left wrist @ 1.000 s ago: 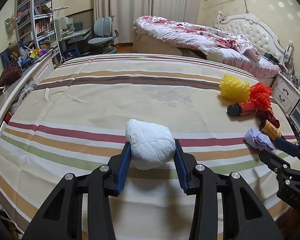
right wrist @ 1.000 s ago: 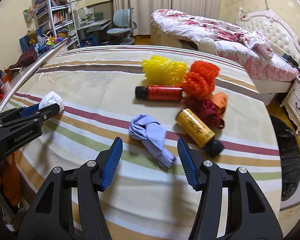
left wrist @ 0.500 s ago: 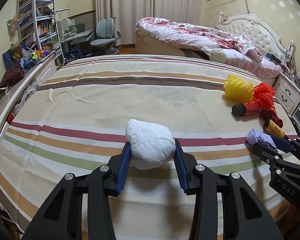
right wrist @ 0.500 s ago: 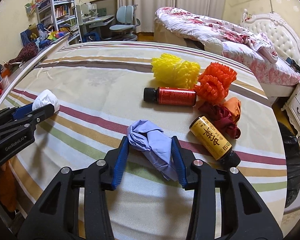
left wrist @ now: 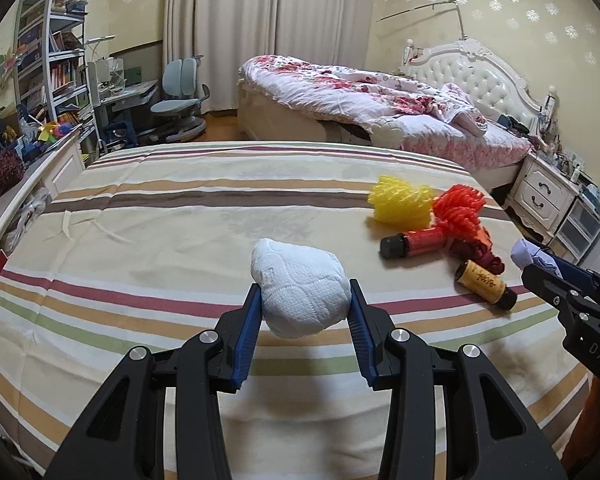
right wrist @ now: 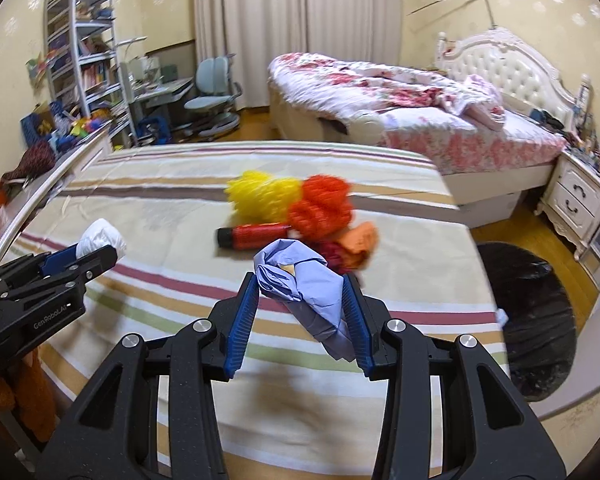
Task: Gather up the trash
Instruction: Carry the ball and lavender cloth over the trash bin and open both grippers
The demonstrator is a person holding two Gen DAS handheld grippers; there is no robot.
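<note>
The left tongs [left wrist: 303,312] pinch a white wad [left wrist: 300,289] between their blue pads [left wrist: 247,328]. The wad is up off the striped sheet [left wrist: 148,240]. The right tongs [right wrist: 300,318] pinch a crumpled purple glove [right wrist: 306,286], and it hangs up off the sheet too.

Ahead of the left tongs and off to their right, more trash lies in a heap on the sheet. There is a yellow net [left wrist: 400,204], with an orange net [left wrist: 460,212] touching it. A red bottle [left wrist: 414,242] lies on its side just in front of the nets. A yellow bottle [left wrist: 485,285] lies nearer, also on its side. A dark red rag [left wrist: 486,257] sits between the two bottles.

From the right tongs, this heap is straight ahead, past the glove. An orange rag [right wrist: 362,238] lies by the orange net. A black bag [right wrist: 534,312] sits on the floor to the right of these tongs, beside the sheet's edge.
</note>
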